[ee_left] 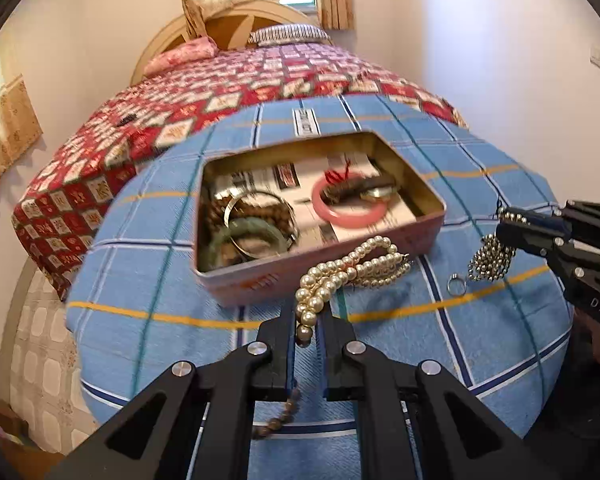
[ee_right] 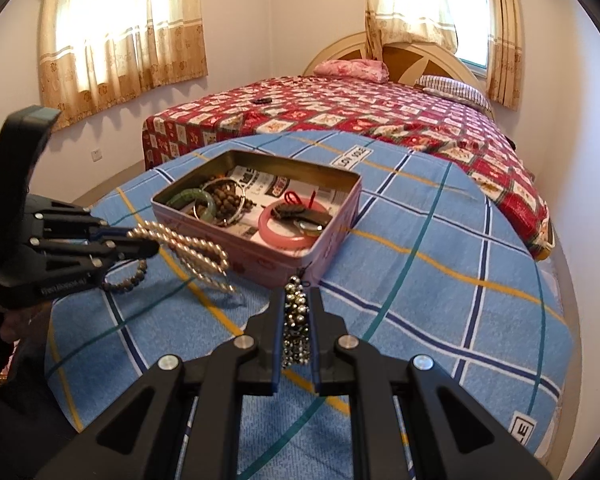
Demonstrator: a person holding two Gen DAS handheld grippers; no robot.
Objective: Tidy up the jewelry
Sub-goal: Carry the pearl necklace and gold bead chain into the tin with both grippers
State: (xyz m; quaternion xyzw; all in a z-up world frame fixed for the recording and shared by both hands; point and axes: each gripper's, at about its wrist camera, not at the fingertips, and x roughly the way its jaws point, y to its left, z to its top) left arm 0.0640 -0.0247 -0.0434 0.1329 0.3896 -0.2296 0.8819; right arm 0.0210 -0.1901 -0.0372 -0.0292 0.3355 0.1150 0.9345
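An open pink tin (ee_left: 332, 276) (ee_right: 260, 266) sits on a blue checked cloth. It holds a pink bangle (ee_left: 350, 206) (ee_right: 278, 230), a green bangle (ee_left: 240, 232) (ee_right: 194, 202), metal bangles and brown beads. My left gripper (ee_left: 310, 314) (ee_right: 148, 242) is shut on a pearl necklace (ee_left: 348, 270) (ee_right: 188, 250), held just in front of the tin. My right gripper (ee_right: 298, 302) (ee_left: 504, 226) is shut on a silver bead strand (ee_right: 296, 324) (ee_left: 490, 260), lifted to the right of the tin. A brown bead bracelet (ee_left: 282, 414) (ee_right: 126, 280) lies on the cloth under the left gripper.
A small ring (ee_left: 456, 286) lies on the cloth (ee_left: 460, 360) (ee_right: 440, 280) by the silver strand. A bed with a red patterned cover (ee_left: 204, 96) (ee_right: 380, 116) stands behind the table. Curtained windows (ee_right: 120, 36) are on the walls.
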